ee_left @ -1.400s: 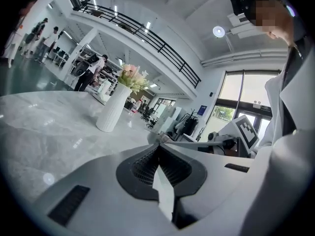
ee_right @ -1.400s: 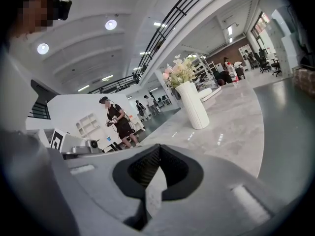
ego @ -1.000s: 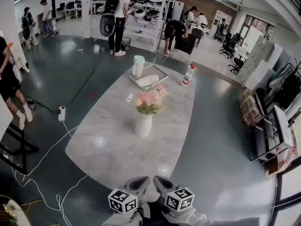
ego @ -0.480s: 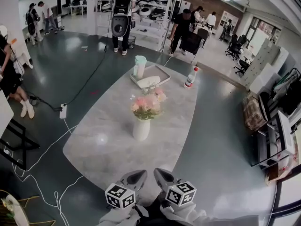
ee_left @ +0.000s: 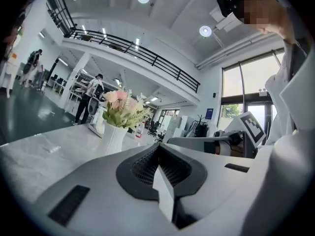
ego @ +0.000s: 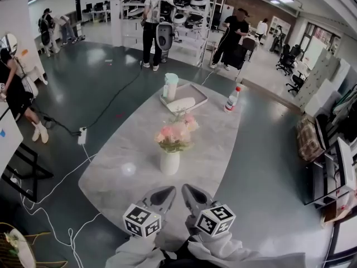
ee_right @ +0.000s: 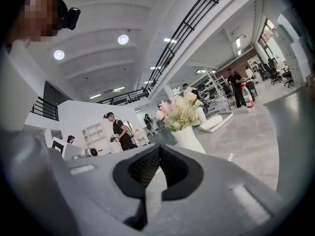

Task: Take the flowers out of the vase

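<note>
Flowers: The flowers [ego: 176, 132] are a small bunch of pink and cream blooms with green leaves. They stand up out of the top of the vase.
Vase: The vase [ego: 169, 162] is plain white and stands upright near the middle of the table [ego: 120, 175].
Where: In the head view the vase is at 12 o'clock from both grippers, well apart from them.
Left gripper: The left gripper [ego: 160, 196] has its jaws pressed together with nothing between them. It is low at the near edge of the table.
Right gripper: The right gripper [ego: 192, 196] is just beside the left one. Its jaws are closed tight too, and it holds nothing.
Behind the vase: A tray [ego: 194, 97] sits at 12 o'clock from the vase. A bottle [ego: 231, 99] with a red cap is at 1 o'clock.
</note>
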{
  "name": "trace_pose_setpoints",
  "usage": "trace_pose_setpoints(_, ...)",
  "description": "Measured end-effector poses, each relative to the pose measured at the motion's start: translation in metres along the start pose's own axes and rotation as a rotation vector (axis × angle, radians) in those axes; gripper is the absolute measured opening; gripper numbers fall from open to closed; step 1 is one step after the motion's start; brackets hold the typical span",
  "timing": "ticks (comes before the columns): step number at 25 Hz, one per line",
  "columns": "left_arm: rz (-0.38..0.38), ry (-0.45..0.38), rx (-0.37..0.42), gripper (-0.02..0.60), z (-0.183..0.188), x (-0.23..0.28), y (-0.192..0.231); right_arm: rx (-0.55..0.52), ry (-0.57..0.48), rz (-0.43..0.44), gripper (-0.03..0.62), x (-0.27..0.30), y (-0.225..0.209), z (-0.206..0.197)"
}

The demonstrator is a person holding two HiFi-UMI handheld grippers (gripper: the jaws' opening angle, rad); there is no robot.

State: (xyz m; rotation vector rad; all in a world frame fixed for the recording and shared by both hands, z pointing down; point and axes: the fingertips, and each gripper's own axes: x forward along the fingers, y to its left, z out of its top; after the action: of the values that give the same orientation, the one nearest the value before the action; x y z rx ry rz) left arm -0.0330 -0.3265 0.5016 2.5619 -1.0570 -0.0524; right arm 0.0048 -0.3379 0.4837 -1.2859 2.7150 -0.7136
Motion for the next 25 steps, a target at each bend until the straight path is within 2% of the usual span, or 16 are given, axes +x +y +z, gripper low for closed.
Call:
trace_pose_setpoints(4,0.006,-0.030,0.059,0.002,0.031,0.018,0.006,-0.025,-0.057,-0.006,0.000,0.014,-0.009,0.032)
trace_pose_setpoints(10,0.019,-0.060,0.095,0.002,0.061,0.031,0.015,-0.047,-0.126,-0.033,0.000,0.032,-0.016,0.070)
trace_pose_setpoints(14,0.031,-0.077,0.117,0.002,0.078,0.038,0.019,-0.059,-0.145,-0.046,0.000,0.043,-0.021,0.082)
trace_pose_setpoints(18,0.044,-0.072,0.115,0.002,0.078,0.041,0.023,-0.057,-0.140,-0.030,0.000,0.049,-0.023,0.084)
trace_pose_setpoints(19,0.048,-0.070,0.113,0.002,0.078,0.042,0.024,-0.052,-0.140,-0.016,0.022,0.051,-0.022,0.085)
trace_pose_setpoints(20,0.052,-0.070,0.110,0.002,0.077,0.042,0.026,-0.051,-0.137,-0.002,0.141,0.053,-0.020,0.085)
trace_pose_setpoints(23,0.063,-0.070,0.092,0.002,0.074,0.041,0.033,-0.061,-0.124,0.012,0.228,0.059,-0.020,0.083)
trace_pose_setpoints(25,0.070,-0.069,0.080,0.002,0.072,0.042,0.036,-0.071,-0.118,0.010,0.346,0.062,-0.022,0.083)
